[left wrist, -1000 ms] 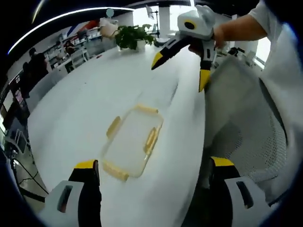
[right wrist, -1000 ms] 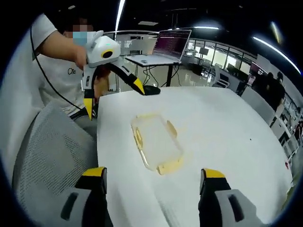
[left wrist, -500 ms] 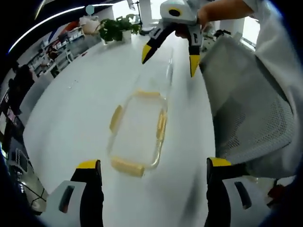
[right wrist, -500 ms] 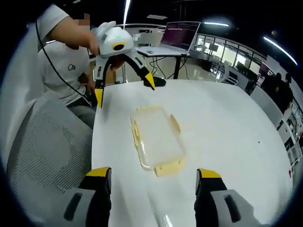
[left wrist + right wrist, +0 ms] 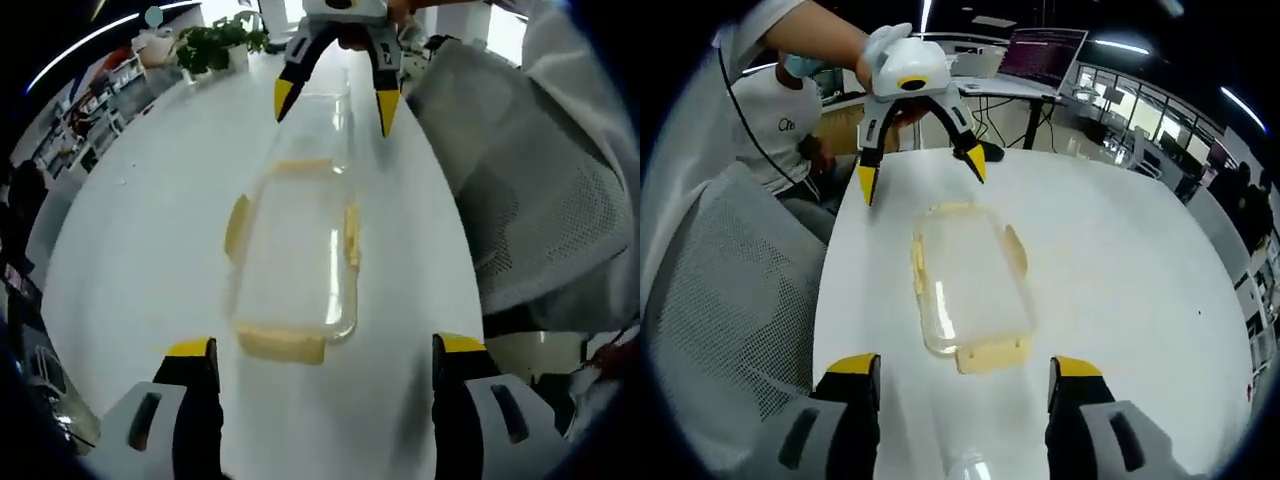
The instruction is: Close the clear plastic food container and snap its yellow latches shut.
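Both grippers are held spread, nothing grasped: left gripper point(image 5: 923, 164) and right gripper point(image 5: 333, 100) hover above opposite ends of the clear container point(image 5: 293, 262), flat on the white table point(image 5: 140, 230). A laptop point(image 5: 1045, 57) is seen in the right gripper view, a potted plant point(image 5: 215, 42) in the left.

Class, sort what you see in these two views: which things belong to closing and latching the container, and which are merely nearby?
Belonging to the job:
clear plastic food container
yellow latches
left gripper, open
right gripper, open

Merely nearby:
white table
mesh chair
potted plant
laptop
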